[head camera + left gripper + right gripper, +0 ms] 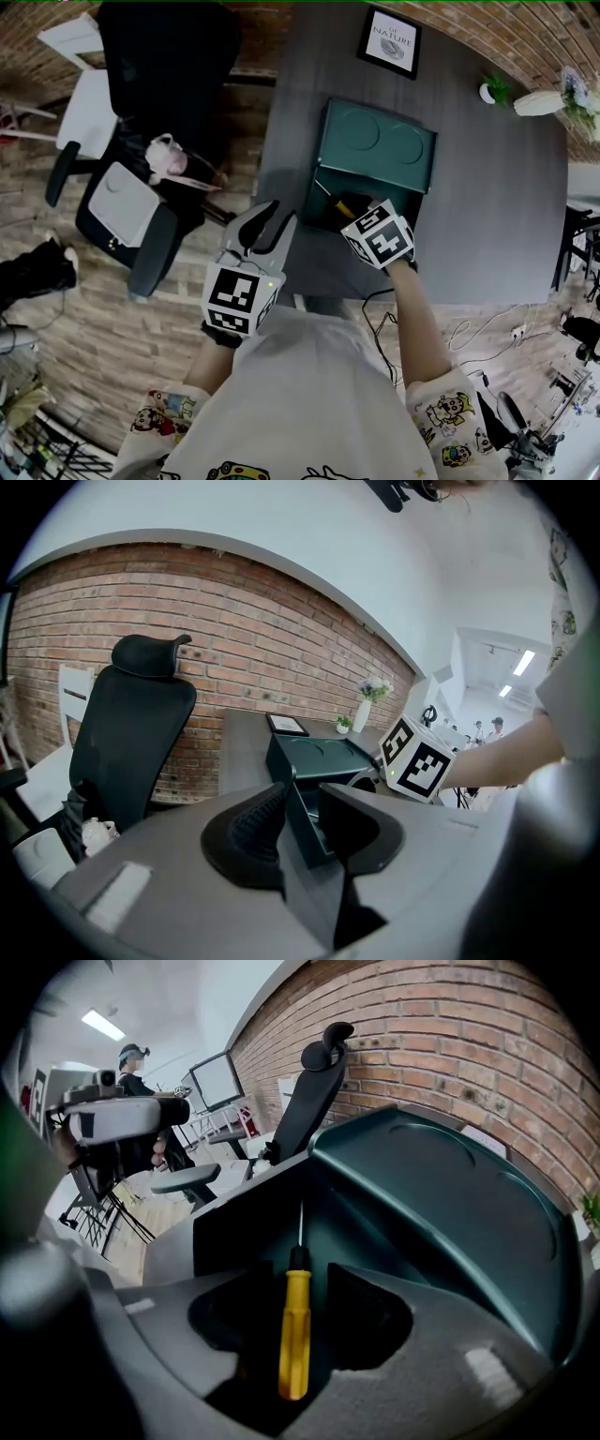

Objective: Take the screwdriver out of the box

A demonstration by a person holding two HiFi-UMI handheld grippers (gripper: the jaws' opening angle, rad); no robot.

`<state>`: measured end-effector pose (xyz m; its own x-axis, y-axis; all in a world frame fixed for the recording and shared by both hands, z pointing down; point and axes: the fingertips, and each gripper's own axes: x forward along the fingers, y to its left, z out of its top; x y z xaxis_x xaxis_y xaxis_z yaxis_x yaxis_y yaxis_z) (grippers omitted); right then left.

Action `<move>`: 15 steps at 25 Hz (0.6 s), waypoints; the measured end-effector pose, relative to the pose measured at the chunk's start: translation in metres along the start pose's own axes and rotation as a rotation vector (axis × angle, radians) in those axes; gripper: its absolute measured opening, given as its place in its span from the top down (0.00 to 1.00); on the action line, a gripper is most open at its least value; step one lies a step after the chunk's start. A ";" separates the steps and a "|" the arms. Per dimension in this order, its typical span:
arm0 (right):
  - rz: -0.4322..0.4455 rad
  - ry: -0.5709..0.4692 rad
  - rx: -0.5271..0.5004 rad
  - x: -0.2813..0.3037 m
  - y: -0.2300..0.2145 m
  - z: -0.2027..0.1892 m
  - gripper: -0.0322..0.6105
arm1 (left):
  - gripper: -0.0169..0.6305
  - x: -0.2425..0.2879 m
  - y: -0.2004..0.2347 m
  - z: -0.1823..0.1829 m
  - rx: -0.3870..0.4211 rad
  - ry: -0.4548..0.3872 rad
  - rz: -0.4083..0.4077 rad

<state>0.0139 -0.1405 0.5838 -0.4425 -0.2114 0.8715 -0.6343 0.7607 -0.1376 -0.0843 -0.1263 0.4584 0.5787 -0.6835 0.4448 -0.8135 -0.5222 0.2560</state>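
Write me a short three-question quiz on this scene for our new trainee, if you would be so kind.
1. What colour is the handle of the screwdriver lying in the box?
2. True or false: the right tool has its jaws clamped on the screwdriver.
3. Which stands on the table beyond the box? A: a framed picture. B: a laptop. C: a keyboard.

Key
1. Yellow.
2. False: the jaws stand apart, one on each side of the handle, with a gap showing.
3. A.
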 end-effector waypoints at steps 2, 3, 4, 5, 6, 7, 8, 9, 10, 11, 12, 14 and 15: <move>-0.017 0.009 -0.026 0.001 -0.001 0.000 0.68 | 0.80 0.000 0.000 0.000 0.000 -0.002 0.001; -0.028 0.012 -0.038 0.001 -0.002 0.000 0.69 | 0.80 0.000 0.001 0.001 0.000 -0.003 0.001; -0.038 0.012 -0.049 0.002 -0.003 0.000 0.69 | 0.80 0.000 0.001 0.001 0.000 -0.004 0.001; -0.047 0.012 -0.060 0.002 -0.003 0.001 0.70 | 0.80 0.000 0.001 0.001 0.000 -0.004 0.000; -0.052 0.015 -0.069 0.002 -0.003 0.001 0.70 | 0.80 0.000 0.001 0.001 0.000 -0.004 0.000; -0.056 0.023 -0.077 0.002 -0.002 0.001 0.71 | 0.80 -0.001 0.001 0.001 0.001 -0.005 -0.001; -0.061 0.032 -0.085 0.002 -0.001 0.001 0.71 | 0.80 -0.001 0.001 0.001 0.002 -0.007 0.000; -0.068 0.039 -0.093 0.002 -0.001 0.001 0.72 | 0.80 -0.002 0.002 0.002 0.004 -0.011 0.001; -0.074 0.044 -0.099 0.002 -0.001 0.001 0.73 | 0.80 -0.002 0.003 0.003 0.007 -0.015 0.004; -0.079 0.047 -0.101 0.003 -0.001 0.001 0.73 | 0.80 -0.002 0.003 0.003 0.008 -0.017 0.006; -0.082 0.048 -0.101 0.003 -0.002 0.001 0.73 | 0.80 -0.003 0.002 0.002 0.006 -0.015 0.005; -0.086 0.052 -0.098 0.002 -0.002 0.000 0.73 | 0.80 -0.002 0.000 0.000 -0.001 -0.007 0.001; -0.088 0.055 -0.096 0.002 -0.003 0.000 0.73 | 0.80 -0.002 -0.001 -0.001 -0.002 -0.007 0.000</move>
<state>0.0149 -0.1430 0.5864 -0.3508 -0.2479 0.9030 -0.6044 0.7965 -0.0161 -0.0852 -0.1241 0.4580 0.5791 -0.6868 0.4393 -0.8136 -0.5212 0.2577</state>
